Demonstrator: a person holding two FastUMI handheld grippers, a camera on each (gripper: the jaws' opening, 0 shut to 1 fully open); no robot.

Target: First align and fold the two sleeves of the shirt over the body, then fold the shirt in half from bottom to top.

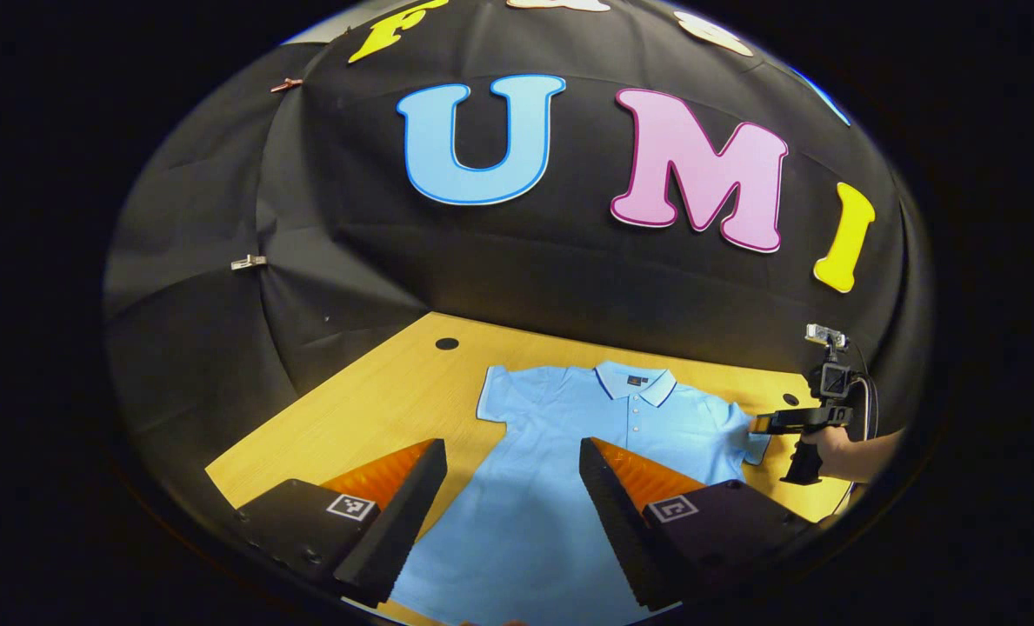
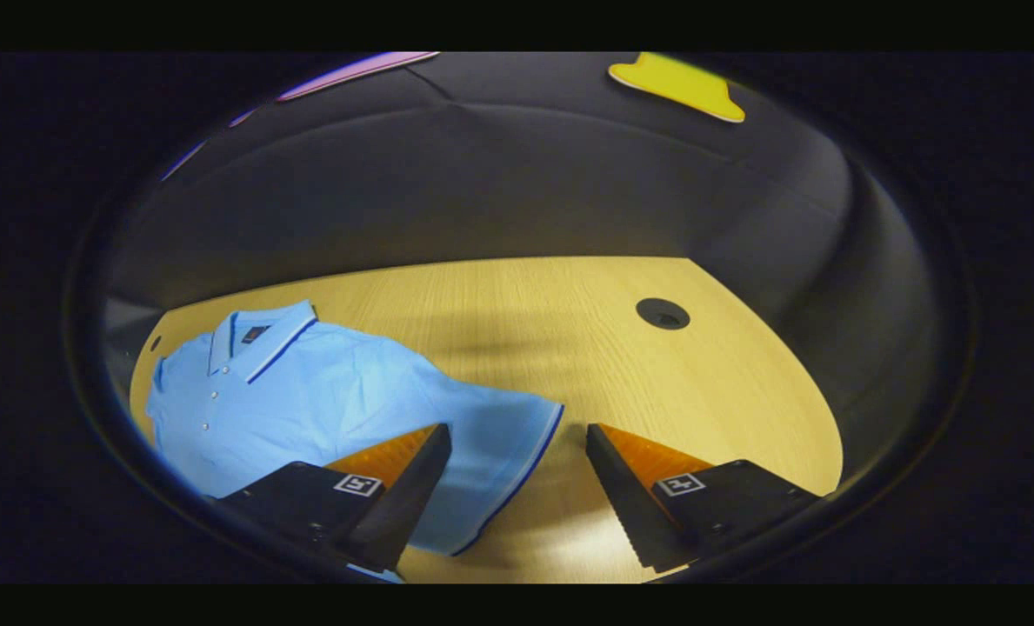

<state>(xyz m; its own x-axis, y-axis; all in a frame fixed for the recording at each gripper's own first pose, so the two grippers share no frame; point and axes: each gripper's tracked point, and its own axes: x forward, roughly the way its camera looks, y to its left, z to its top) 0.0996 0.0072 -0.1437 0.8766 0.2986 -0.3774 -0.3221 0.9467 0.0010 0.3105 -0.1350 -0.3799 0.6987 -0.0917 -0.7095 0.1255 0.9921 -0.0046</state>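
We are holding our left gripper with its fingers spread wide and nothing between them, hovering above the lower body of the light blue polo shirt, which is lying flat and face up on the wooden table with its collar pointing toward twelve o'clock in the left gripper view; we are keeping this gripper high and back, we judge, so that the whole garment stays in sight before any fold begins. Out at three o'clock in that same view, our right gripper is reaching in from the side, with a hand wrapped on its handle, its tip lying just beside the shirt's sleeve. In the right gripper view, the right gripper is likewise released, fingers wide apart and clenching nothing, and the sleeve with its dark trimmed cuff is spreading between them from nine o'clock toward the centre, so the open fingers are lining up on either side of the cuff edge, presumably to pinch it. Further out, a round cable hole is sitting in the tabletop at about one o'clock, well apart from the cloth. Both sleeves are lying fully outstretched, so we are judging the task to be at its very start, with the first sleeve fold not yet made
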